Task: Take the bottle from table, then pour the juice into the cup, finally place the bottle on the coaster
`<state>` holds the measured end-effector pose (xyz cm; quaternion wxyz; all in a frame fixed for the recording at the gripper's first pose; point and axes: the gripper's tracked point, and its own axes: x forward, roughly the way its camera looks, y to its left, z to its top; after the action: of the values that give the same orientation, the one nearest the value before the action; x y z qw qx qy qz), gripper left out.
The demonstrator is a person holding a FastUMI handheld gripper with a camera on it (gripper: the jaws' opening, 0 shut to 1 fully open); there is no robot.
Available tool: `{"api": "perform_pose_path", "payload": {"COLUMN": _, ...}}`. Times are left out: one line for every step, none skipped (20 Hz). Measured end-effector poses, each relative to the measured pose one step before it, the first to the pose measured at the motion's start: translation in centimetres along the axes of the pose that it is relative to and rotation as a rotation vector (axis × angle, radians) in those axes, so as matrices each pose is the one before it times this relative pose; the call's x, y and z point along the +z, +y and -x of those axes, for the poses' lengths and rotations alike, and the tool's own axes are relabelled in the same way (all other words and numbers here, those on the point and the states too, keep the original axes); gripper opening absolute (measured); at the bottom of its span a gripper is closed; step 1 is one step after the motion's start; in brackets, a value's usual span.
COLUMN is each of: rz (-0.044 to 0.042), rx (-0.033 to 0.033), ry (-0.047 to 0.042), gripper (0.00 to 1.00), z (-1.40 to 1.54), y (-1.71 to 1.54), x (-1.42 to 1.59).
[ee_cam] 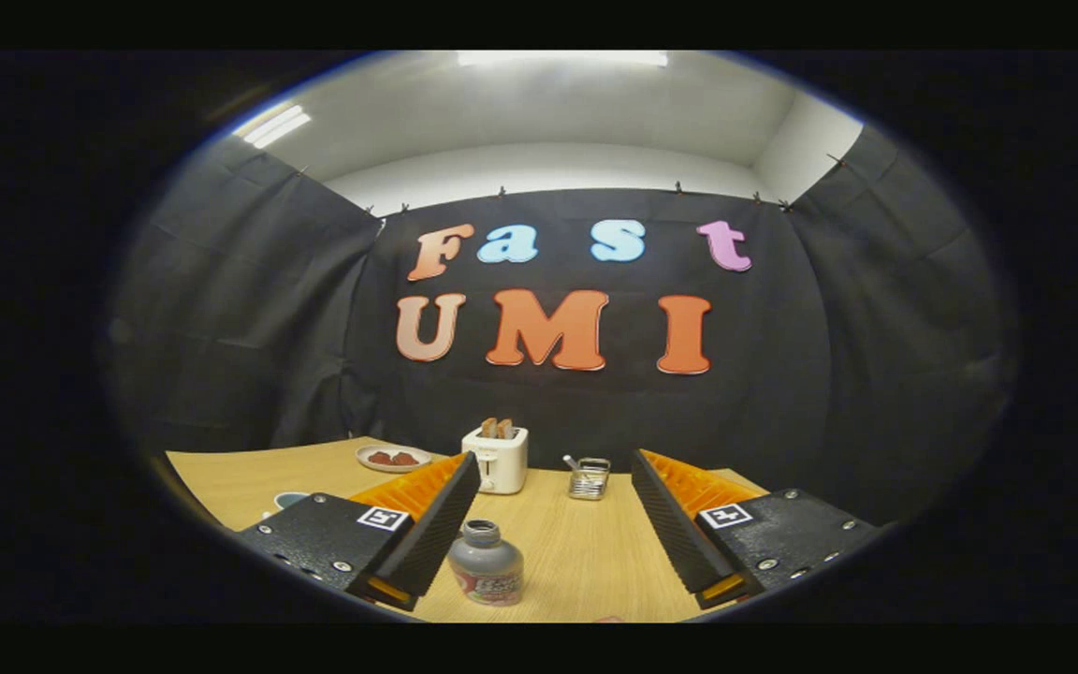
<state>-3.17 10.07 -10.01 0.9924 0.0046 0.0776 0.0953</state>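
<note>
Between the spread fingers of the gripper [553,524], nearer the left one at about seven o'clock, the bottle [486,564] stands upright on the table [586,552], untouched. It looks small, rigid, probably light and slick; grip the labelled belly below the neck.

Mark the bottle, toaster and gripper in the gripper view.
bottle [486,566]: gripper view, point on its grey body, near the left finger.
toaster [498,461]: gripper view, point on its white front.
gripper [553,520]: gripper view, point midway between the open fingertips.
</note>
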Motion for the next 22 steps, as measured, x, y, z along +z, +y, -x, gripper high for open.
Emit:
{"api": "perform_pose_path", "payload": {"rz": -0.0115, "rx": 0.0123, "ry": 0.01567, "gripper": 0.97, "z": 0.044, "y": 0.304, "x": -0.876}}
{"api": "perform_pose_path", "payload": {"rz": -0.01126, "rx": 0.00865, "ry": 0.01475, "gripper": 0.97, "z": -0.093, "y": 0.272, "x": -0.791}}
{"api": "perform_pose_path", "payload": {"rz": -0.0097, "rx": 0.00623, "ry": 0.01178, "gripper": 0.97, "z": 0.04, "y": 0.1, "x": -0.693}}
{"api": "perform_pose_path", "payload": {"rz": -0.00536, "rx": 0.00947, "ry": 0.00906, "gripper": 0.97, "z": 0.038, "y": 0.187, "x": -0.618}}
{"api": "perform_pose_path", "payload": {"rz": -0.00028, "rx": 0.00851, "ry": 0.00924, "gripper": 0.97, "z": -0.024, "y": 0.315, "x": -0.595}}
{"api": "perform_pose_path", "payload": {"rz": 0.0041, "rx": 0.00823, "ry": 0.01008, "gripper": 0.97, "z": 0.004, "y": 0.206, "x": -0.659}}
{"api": "perform_pose_path", "payload": {"rz": 0.00484, "rx": 0.00548, "ry": 0.01023, "gripper": 0.97, "z": -0.068, "y": 0.175, "x": -0.72}}
{"api": "perform_pose_path", "payload": {"rz": 0.00097, "rx": 0.00184, "ry": 0.0121, "gripper": 0.97, "z": 0.013, "y": 0.198, "x": -0.694}}
{"api": "perform_pose_path", "payload": {"rz": -0.00522, "rx": -0.00656, "ry": 0.01021, "gripper": 0.97, "z": -0.074, "y": -0.103, "x": -0.843}}
{"api": "perform_pose_path", "payload": {"rz": -0.01034, "rx": -0.00391, "ry": 0.01584, "gripper": 0.97, "z": -0.112, "y": -0.016, "x": -0.882}}
{"api": "perform_pose_path", "payload": {"rz": -0.00567, "rx": 0.00369, "ry": 0.02764, "gripper": 0.94, "z": -0.184, "y": 0.3, "x": -1.241}}
{"api": "perform_pose_path", "payload": {"rz": -0.00645, "rx": 0.00456, "ry": 0.02243, "gripper": 0.93, "z": -0.11, "y": 0.258, "x": -0.942}}
{"api": "perform_pose_path", "payload": {"rz": -0.00627, "rx": 0.0055, "ry": 0.01507, "gripper": 0.92, "z": -0.105, "y": 0.213, "x": -0.575}}
{"api": "perform_pose_path", "payload": {"rz": -0.00518, "rx": 0.00594, "ry": 0.008, "gripper": 0.92, "z": -0.059, "y": 0.208, "x": -0.363}}
{"api": "perform_pose_path", "payload": {"rz": -0.00589, "rx": 0.00474, "ry": 0.00473, "gripper": 0.92, "z": -0.088, "y": 0.278, "x": -0.346}}
{"api": "perform_pose_path", "payload": {"rz": -0.0045, "rx": 0.00648, "ry": 0.00574, "gripper": 0.92, "z": -0.113, "y": 0.246, "x": -0.33}}
{"api": "perform_pose_path", "payload": {"rz": -0.00265, "rx": 0.00003, "ry": 0.00613, "gripper": 0.92, "z": -0.239, "y": 0.046, "x": -0.555}}
{"api": "perform_pose_path", "payload": {"rz": -0.00353, "rx": 0.00257, "ry": 0.00846, "gripper": 0.92, "z": -0.08, "y": 0.099, "x": -0.474}}
{"api": "perform_pose_path", "payload": {"rz": -0.00359, "rx": -0.00172, "ry": 0.01194, "gripper": 0.92, "z": -0.112, "y": 0.002, "x": -0.647}}
{"api": "perform_pose_path", "payload": {"rz": -0.00275, "rx": 0.00106, "ry": 0.01379, "gripper": 0.92, "z": -0.198, "y": 0.111, "x": -0.641}}
{"api": "perform_pose_path", "payload": {"rz": -0.00084, "rx": -0.00096, "ry": 0.01228, "gripper": 0.92, "z": -0.188, "y": 0.107, "x": -0.706}}
{"api": "perform_pose_path", "payload": {"rz": -0.00096, "rx": -0.00323, "ry": 0.01144, "gripper": 0.92, "z": -0.119, "y": -0.051, "x": -0.519}}
